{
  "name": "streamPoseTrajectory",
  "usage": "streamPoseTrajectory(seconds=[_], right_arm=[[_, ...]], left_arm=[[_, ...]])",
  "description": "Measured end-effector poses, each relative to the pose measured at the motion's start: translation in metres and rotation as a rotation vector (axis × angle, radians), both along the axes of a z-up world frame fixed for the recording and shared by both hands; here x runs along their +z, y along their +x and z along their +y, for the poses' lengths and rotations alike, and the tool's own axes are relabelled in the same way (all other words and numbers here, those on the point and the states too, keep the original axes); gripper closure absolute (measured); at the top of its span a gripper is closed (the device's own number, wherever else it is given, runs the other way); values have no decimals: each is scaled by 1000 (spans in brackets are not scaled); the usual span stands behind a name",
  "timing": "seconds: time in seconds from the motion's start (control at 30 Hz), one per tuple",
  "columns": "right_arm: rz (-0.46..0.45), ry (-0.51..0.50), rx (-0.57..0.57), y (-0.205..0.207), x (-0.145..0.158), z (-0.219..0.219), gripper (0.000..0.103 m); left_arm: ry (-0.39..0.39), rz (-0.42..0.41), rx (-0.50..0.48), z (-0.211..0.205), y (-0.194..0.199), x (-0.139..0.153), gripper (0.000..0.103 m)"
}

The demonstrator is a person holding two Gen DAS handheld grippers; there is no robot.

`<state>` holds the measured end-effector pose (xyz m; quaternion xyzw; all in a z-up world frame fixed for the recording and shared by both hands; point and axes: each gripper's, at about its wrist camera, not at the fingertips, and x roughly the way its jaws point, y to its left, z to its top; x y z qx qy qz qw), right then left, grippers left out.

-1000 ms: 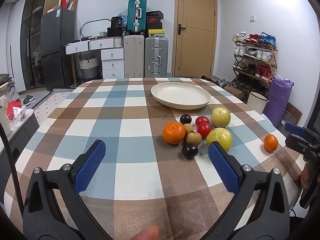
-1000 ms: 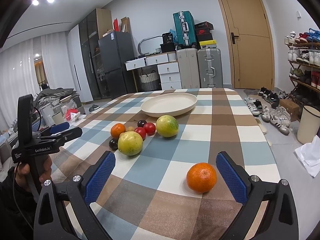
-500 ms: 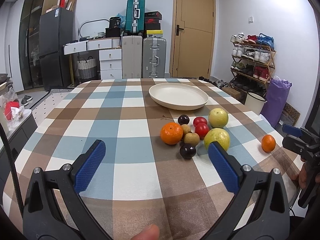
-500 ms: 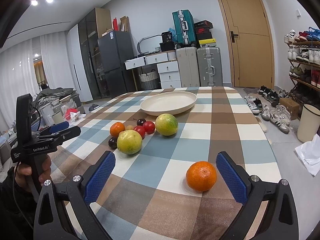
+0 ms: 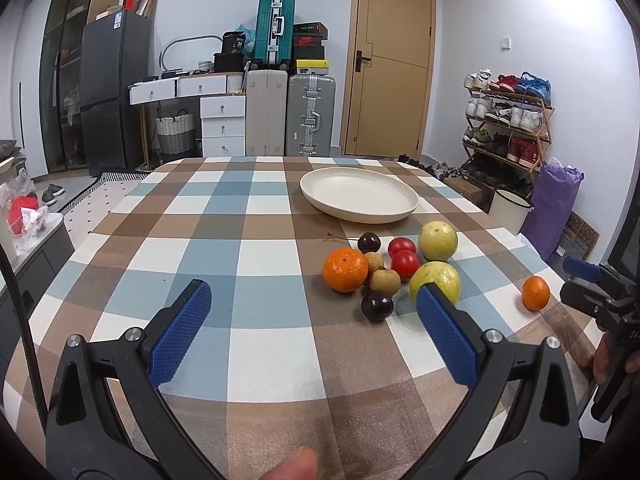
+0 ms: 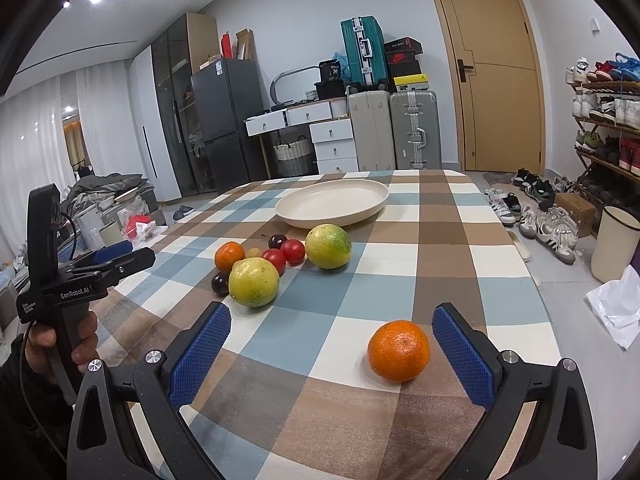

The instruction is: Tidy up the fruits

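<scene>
Both grippers spread wide, nothing held.
We find the left gripper [image 5: 312,320] and right gripper [image 6: 330,344] released; a lone orange [image 6: 398,351] lies lower right, the fruit cluster [image 6: 276,264] mid-frame, the plate [image 6: 332,203] above it.

The left hand-held gripper [image 6: 116,256], off to the left of the right one, carried "GenRobot.AI" in white on its black body. Far beyond it, a black bag [image 6: 333,71] on the drawers showed "36". Other labels were too small.
</scene>
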<state>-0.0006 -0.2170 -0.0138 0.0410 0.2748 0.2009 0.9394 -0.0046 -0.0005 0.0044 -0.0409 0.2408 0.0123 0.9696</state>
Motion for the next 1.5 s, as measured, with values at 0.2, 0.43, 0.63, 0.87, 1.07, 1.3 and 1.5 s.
streamPoseTrajectory(seconds=[0.2,0.43,0.63,0.87,1.07,1.3,1.5], right_arm=[[14,-9,-6,2,3,1,0],[21,-21,-7,2,3,2,0],[42,-30,-12,4,3,1,0],[104,-19,-40,10,3,-15,0],[199,-28,-62,25,-8,-23,0],[286,-50,-65,42,-24,-20,0],[323,-48,-49,51,-29,-16,6]], left_arm=[[-45,1,2,8,3,3,1],[-59,28,-9,11,11,1,1],[-46,58,-36,3,17,0,1],[10,69,-59,-10,20,-1,1],[29,111,-93,-17,28,-6,1],[15,184,-113,-18,43,-15,6],[29,232,-124,-23,56,-21,8]])
